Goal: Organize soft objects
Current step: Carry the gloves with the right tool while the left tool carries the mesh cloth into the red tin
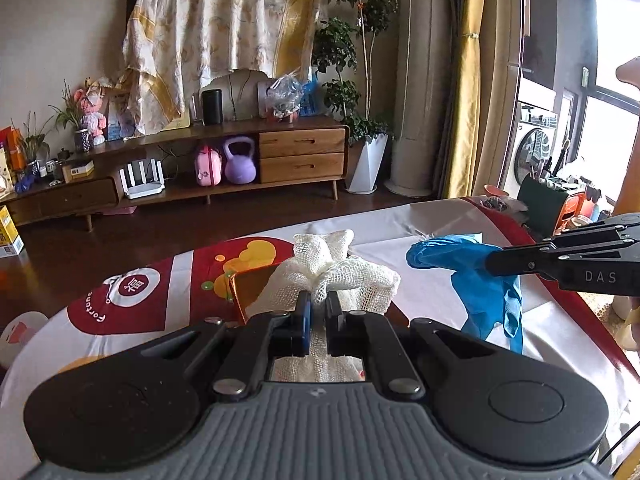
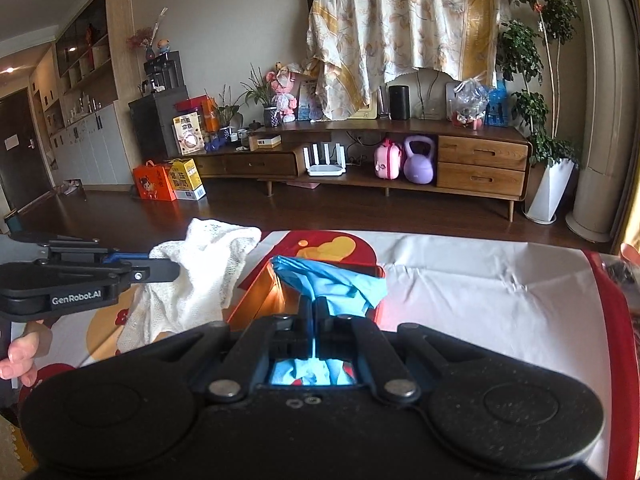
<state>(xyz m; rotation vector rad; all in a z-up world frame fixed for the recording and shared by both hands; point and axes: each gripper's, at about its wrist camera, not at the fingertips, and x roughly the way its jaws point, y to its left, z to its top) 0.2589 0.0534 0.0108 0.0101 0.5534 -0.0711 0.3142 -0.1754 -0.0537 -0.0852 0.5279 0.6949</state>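
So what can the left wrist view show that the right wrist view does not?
Only the left wrist view shows the washing machine at the right edge. Only the right wrist view shows the orange gift box on the floor. Both show the left gripper shut on the white mesh cloth, the right gripper shut on the blue glove, and the purple kettlebell.

A pale wall [image 2: 224,20] fills twelve o'clock, with a patterned yellow-and-cream cloth [image 2: 404,20] draped across it. Below runs a long wooden sideboard [image 2: 400,152] on a dark wood floor [image 2: 120,216]. A leafy potted plant [image 1: 352,60] stands at one o'clock beside a pale round column [image 1: 424,80] and gold curtain [image 1: 472,80]. Daylight enters a window [image 1: 612,92] at three o'clock. At nine o'clock, shelving [image 2: 84,52] and what may be a dark door [image 2: 20,144].
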